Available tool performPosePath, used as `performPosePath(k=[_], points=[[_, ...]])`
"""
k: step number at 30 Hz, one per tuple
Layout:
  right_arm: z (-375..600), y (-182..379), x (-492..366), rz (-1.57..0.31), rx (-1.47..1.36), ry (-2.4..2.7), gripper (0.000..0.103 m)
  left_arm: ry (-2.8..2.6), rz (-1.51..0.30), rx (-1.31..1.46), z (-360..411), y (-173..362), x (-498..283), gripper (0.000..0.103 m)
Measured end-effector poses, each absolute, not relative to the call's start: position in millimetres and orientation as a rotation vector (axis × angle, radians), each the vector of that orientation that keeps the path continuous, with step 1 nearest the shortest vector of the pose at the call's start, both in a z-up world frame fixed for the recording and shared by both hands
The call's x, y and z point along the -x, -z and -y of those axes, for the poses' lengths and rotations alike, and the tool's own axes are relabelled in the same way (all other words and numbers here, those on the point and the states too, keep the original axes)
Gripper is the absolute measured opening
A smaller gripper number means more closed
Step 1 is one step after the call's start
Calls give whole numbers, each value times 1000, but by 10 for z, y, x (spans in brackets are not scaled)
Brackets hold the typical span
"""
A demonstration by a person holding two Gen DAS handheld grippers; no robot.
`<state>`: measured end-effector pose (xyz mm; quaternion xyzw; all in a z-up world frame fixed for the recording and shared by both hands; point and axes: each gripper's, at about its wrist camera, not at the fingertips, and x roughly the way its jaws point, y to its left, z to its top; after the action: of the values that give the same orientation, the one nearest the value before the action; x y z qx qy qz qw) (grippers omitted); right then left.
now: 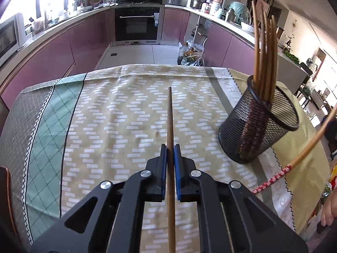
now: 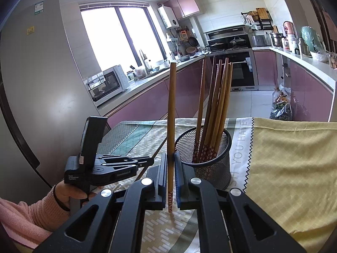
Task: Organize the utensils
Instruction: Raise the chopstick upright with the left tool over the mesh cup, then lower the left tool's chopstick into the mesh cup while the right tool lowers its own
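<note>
My left gripper (image 1: 170, 150) is shut on a wooden chopstick (image 1: 170, 118) that points forward over the patterned tablecloth (image 1: 118, 116). My right gripper (image 2: 170, 158) is shut on another chopstick (image 2: 171, 105), held upright, its red flowered end below the pads. A black mesh cup (image 2: 205, 158) with several chopsticks (image 2: 219, 97) stands just right of the right gripper. In the left wrist view the cup (image 1: 259, 126) is at the right, and the right-hand chopstick (image 1: 294, 162) slants in from the right edge. The left gripper also shows in the right wrist view (image 2: 152, 160).
The table stands in a kitchen with purple cabinets (image 1: 63, 48) and an oven (image 1: 137, 23) beyond. A yellow cloth (image 2: 294, 164) covers the right part of the table. Bags and bottles (image 1: 189, 54) sit on the floor past the table's far edge.
</note>
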<state>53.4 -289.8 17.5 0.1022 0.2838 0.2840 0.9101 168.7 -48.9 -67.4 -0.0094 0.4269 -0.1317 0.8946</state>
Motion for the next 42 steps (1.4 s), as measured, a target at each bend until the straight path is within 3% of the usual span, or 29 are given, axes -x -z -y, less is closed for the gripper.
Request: performPosePath(k=[20,42], points=[[2866,-394,-422,-518,-193,-588,6,527,-744,79,428,-41,-844,7],[2967,-785,-388,-426,-143,-530,6,604,-570,127,489,-742,-705,7]])
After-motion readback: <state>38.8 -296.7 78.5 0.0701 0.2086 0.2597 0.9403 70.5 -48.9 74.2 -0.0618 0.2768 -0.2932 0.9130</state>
